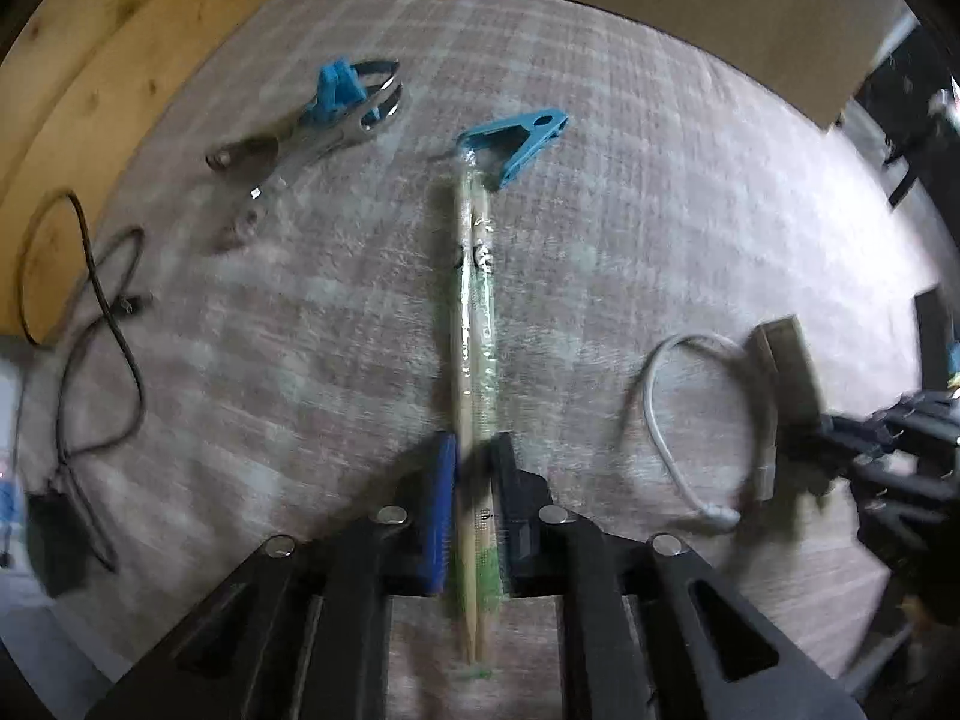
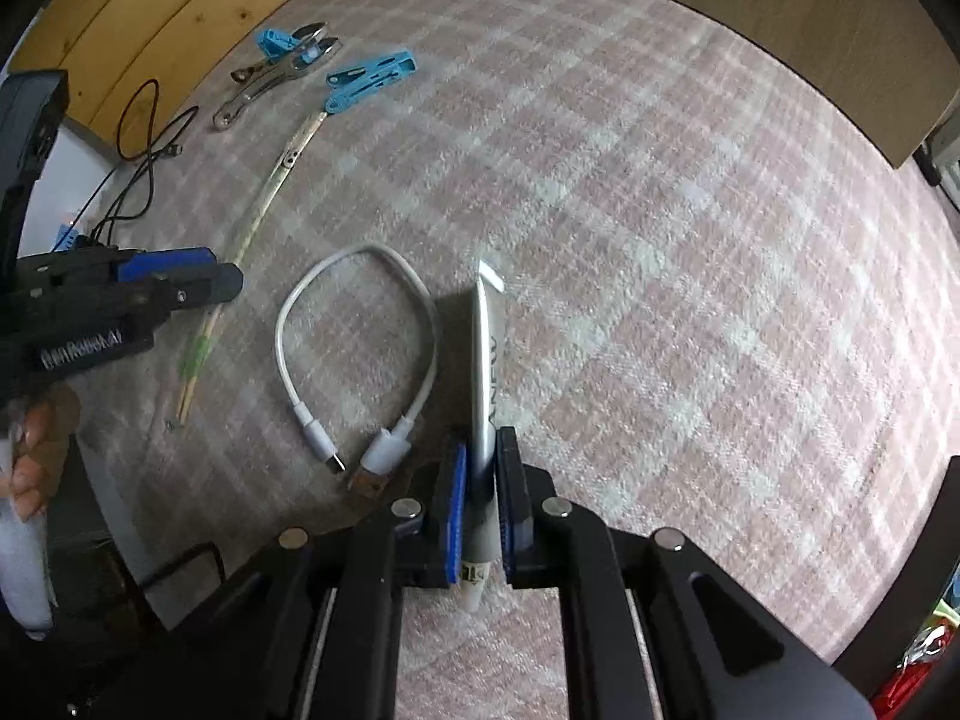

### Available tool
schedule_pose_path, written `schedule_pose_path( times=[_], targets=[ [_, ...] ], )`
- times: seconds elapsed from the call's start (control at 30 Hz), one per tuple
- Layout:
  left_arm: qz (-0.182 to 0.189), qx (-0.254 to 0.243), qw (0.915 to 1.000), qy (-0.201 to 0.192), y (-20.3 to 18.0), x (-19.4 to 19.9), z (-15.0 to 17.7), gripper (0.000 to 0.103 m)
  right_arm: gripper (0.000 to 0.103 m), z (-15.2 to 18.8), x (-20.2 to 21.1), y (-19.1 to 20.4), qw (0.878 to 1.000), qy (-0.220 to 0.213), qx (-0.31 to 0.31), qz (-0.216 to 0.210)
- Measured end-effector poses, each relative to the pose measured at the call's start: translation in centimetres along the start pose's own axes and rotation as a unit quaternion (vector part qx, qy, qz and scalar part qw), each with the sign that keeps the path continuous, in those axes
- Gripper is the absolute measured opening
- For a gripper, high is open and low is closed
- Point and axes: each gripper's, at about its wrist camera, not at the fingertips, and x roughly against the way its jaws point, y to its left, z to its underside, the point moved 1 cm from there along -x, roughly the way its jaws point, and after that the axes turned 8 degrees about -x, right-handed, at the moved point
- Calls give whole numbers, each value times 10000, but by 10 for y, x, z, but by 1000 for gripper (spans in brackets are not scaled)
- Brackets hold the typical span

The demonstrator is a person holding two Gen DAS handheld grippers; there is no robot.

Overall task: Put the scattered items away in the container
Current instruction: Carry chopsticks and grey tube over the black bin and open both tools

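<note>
A: Left tongs (image 1: 471, 468) were clamped on the wrapped chopsticks (image 1: 474, 324), gripping near the butt end. Most of the length stuck out ahead of the pads. Long lever, thin plastic sleeve, so my call was that they could pivot or slide out on the lift.

B: Right side?

A: Right tongs (image 2: 478, 462) were closed on the silver tube (image 2: 487, 360), pinching the cap end, crimped end pointing away. The tube looked soft, so a hard squeeze could deform it or let it swing sideways.

B: Poses?

A: Both tongs pointed nearly straight down at the checked cloth (image 2: 660, 240) on the tabletop, the right tilted a touch off vertical. In the right view a hand (image 2: 36, 456) held the left tool, near the frame edge.

B: Collision risk?

A: Some. The two tongs sat close together with the white cable (image 2: 360, 348) looped between them, just beside the tube. The tube could snag it when moved.

B: What was further out?

A: Blue clothespin (image 1: 516, 144) at the chopsticks' far tip, possibly touching the wrapper, so it could get dragged. Beyond it lay pliers with a blue piece (image 1: 312, 132), and a black cable (image 1: 102, 324) off to the side.

B: Container?

A: I couldn't pick it out for certain. A cardboard wall (image 1: 690, 18) stood at the far edge of the cloth.
</note>
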Motion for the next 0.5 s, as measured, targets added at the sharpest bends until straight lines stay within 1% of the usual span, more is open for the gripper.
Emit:
schedule_pose_path(
  times=[0.1,0.23,0.33,0.43,0.47,0.5],
  targets=[
    [94,157,9998,1,1,2,5,3,8,1,4,-2,9999,-63,-46,91],
    [128,299,9994,-68,0,9,16,3,8,5,18,-13,9995,-206,-252,29],
    [129,211,9995,-205,-6,25,23,3,8,10,33,-25,9985,-340,-426,-42],
    [179,145,9990,-384,-21,46,26,3,8,17,53,-41,9965,-501,-650,-121],
    [211,108,9987,-451,-28,53,26,3,8,25,57,-39,9959,-552,-709,-139],
    [236,54,9983,-522,-37,61,25,3,8,45,57,-22,9951,-613,-769,-138]
  ],
)
